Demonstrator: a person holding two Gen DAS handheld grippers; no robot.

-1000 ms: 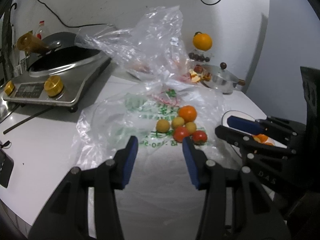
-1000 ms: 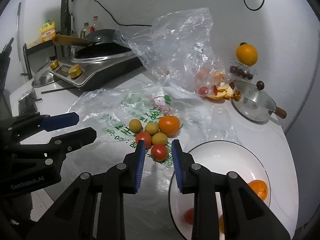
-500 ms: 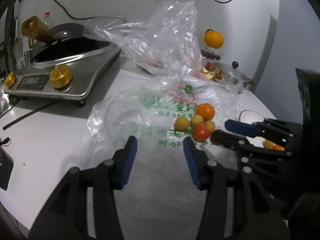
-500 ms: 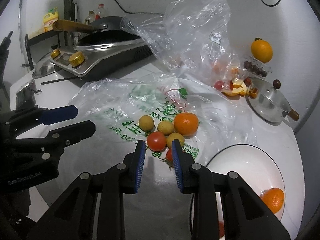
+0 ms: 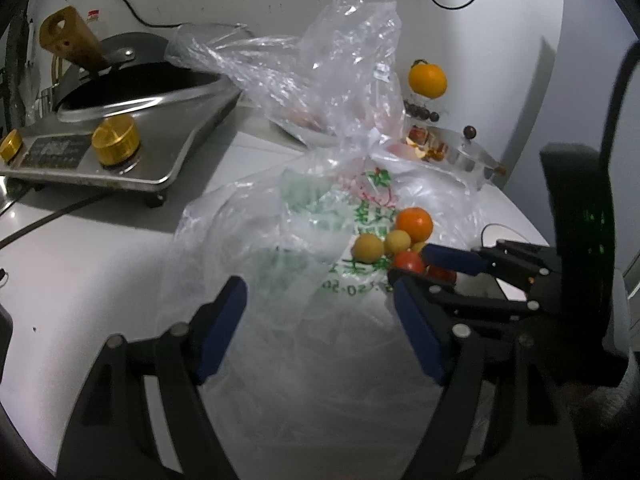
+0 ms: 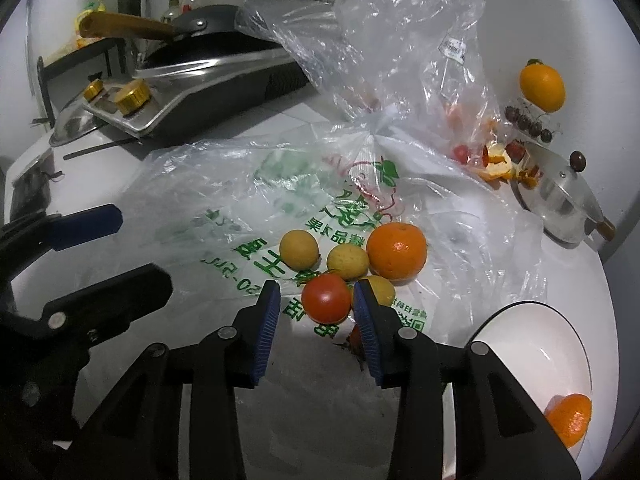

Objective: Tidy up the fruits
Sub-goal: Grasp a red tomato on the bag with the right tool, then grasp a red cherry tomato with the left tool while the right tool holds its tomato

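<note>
A small pile of fruit lies on a flat plastic bag (image 6: 248,208): an orange (image 6: 397,251), three yellow fruits such as one (image 6: 299,249), a red tomato (image 6: 326,303) and another red one half hidden (image 6: 355,338). My right gripper (image 6: 316,308) is open, its blue pads on either side of the red tomato, not touching it. In the left wrist view my left gripper (image 5: 320,308) is open and empty over the bag, left of the pile (image 5: 400,240). A white plate (image 6: 532,328) at the right holds an orange piece (image 6: 570,420).
A stove with a wok (image 6: 208,60) stands at the back left. A crumpled clear bag (image 6: 400,40) rises behind the pile. A pot lid (image 6: 560,196), orange peel (image 6: 496,164), dark cherries (image 6: 528,124) and an orange (image 6: 542,86) sit at the back right.
My right gripper has moved forward from the plate to the pile and now straddles the red tomato. My left gripper has shifted closer over the bag and opened wider.
</note>
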